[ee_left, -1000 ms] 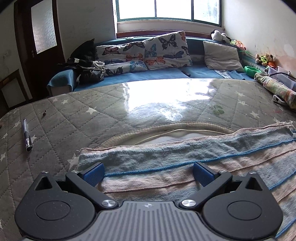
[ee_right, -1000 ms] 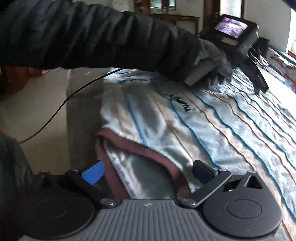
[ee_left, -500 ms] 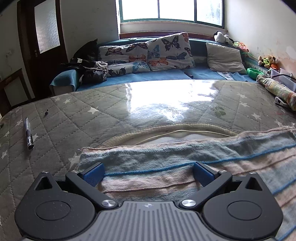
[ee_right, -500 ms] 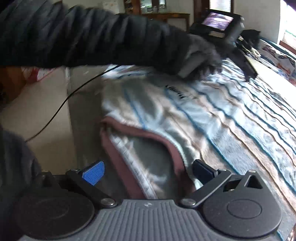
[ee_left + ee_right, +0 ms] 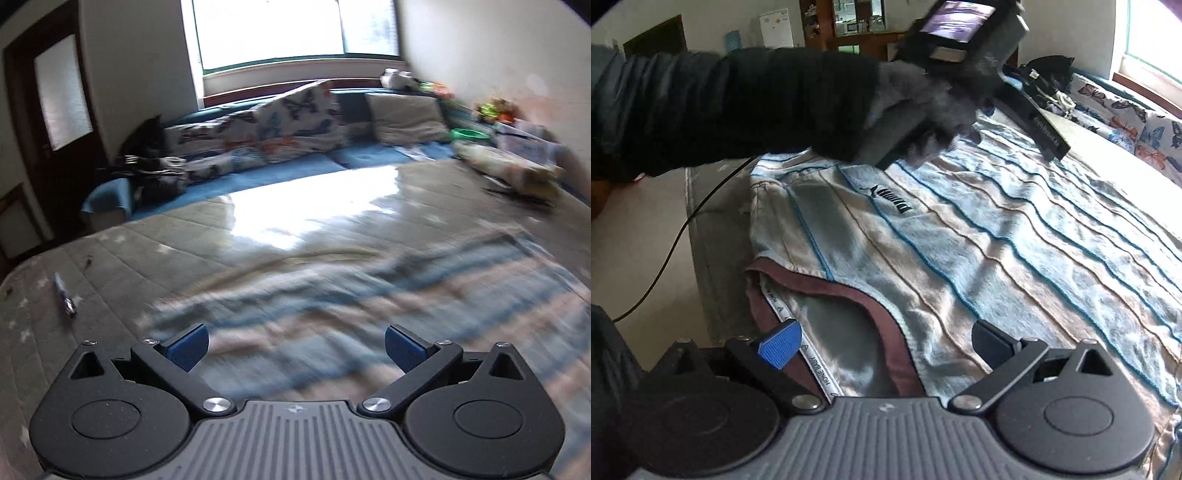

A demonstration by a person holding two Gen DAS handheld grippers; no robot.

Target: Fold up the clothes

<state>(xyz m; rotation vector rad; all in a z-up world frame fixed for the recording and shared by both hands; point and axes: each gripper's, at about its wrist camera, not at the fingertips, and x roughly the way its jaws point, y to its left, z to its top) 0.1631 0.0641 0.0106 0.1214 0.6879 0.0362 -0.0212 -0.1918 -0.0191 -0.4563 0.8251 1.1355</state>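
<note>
So you're hovering both claws, left and right, jaws apart over that floppy striped shirt — pinch its maroon collar.

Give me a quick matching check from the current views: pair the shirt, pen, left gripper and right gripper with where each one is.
Things:
1. striped shirt
2. pen
3. left gripper
4. right gripper

Places:
A. open, by the maroon collar
B. spread flat on the quilted mattress
C. open, above the shirt's far edge
D. alone on the mattress, left of the shirt

Pairs: 1-B, 2-D, 3-C, 4-A
</note>
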